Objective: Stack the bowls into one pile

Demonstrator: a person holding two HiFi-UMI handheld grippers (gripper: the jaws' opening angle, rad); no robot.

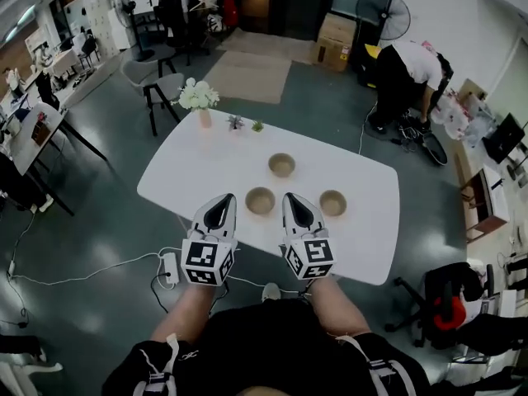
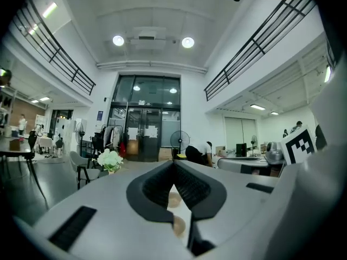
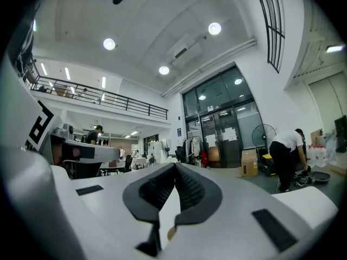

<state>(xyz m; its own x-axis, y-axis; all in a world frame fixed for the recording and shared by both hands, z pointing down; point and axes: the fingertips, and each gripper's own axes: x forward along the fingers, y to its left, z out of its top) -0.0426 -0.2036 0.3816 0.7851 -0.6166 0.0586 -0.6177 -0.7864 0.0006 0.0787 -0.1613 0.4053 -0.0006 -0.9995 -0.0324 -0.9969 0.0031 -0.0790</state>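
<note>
The person is wearing a black top (image 1: 272,345) that is leaving the forearms bare, with pale grey straps (image 1: 161,370) and buckles running down over both shoulders. The left gripper (image 1: 223,198) and the right gripper (image 1: 291,195) are showing smooth grey-white shells that are tapering to a point, each with a black ribbed teardrop lining round its fingers (image 2: 190,188) and a dark rectangular slot (image 2: 73,229) set into either flank. Each one is carrying at its rear a white cube (image 1: 205,262) printed with black square markers.
</note>
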